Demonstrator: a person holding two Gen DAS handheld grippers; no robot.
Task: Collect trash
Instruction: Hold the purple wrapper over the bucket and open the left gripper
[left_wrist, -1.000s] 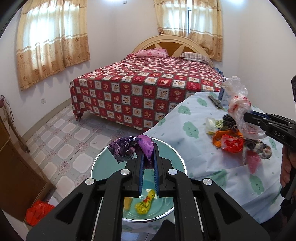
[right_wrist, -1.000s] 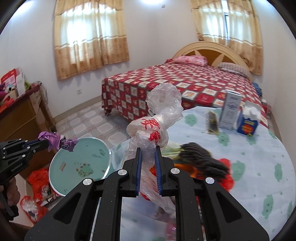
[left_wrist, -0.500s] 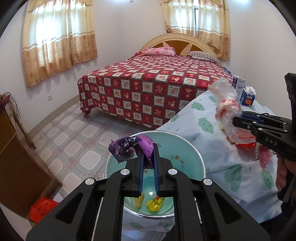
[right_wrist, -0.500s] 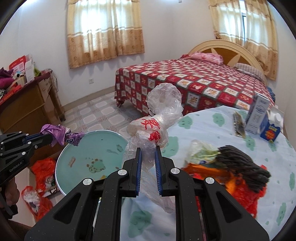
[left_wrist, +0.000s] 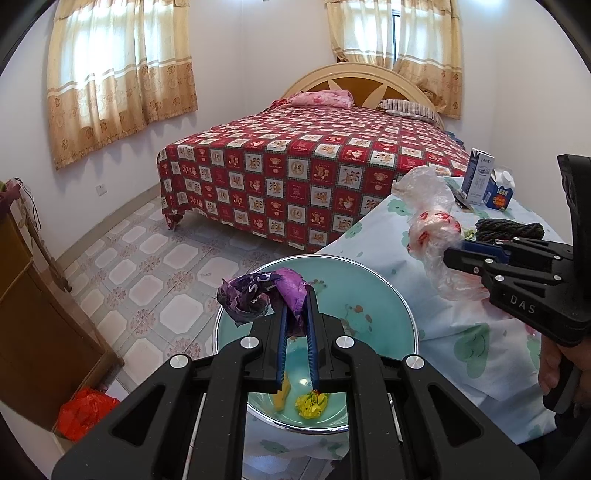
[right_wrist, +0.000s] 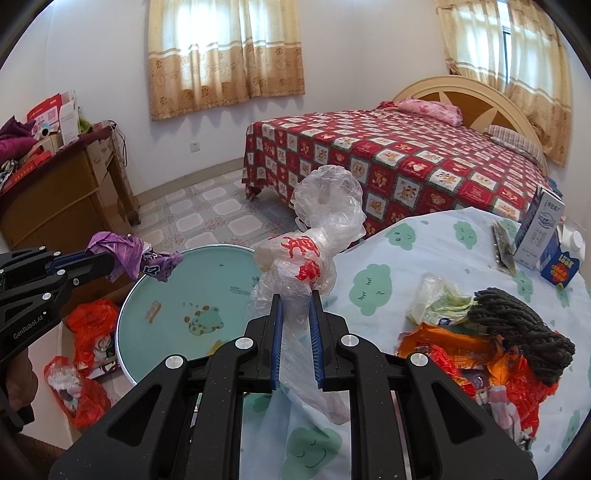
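My left gripper (left_wrist: 296, 301) is shut on a crumpled purple wrapper (left_wrist: 258, 295), held above a teal basin (left_wrist: 384, 325) that holds yellow scraps (left_wrist: 312, 402). From the right wrist view the same wrapper (right_wrist: 136, 258) hangs at the left over the basin (right_wrist: 177, 291). My right gripper (right_wrist: 295, 301) is shut on a clear plastic bag with red print (right_wrist: 317, 236), over the table's edge beside the basin. That bag (left_wrist: 432, 225) shows at right in the left wrist view, with the right gripper (left_wrist: 454, 254) around it.
A table with a cloud-print cloth (right_wrist: 424, 258) carries a heap of orange and red wrappers (right_wrist: 480, 362), dark yarn (right_wrist: 517, 332) and cartons (right_wrist: 543, 229). Red bags (right_wrist: 88, 325) lie on the floor by a wooden cabinet (right_wrist: 66, 188). A bed (left_wrist: 314, 162) stands behind.
The right gripper carried the clear bag leftward, from over the trash heap to the table's edge beside the basin. The left gripper kept the purple wrapper over the basin.
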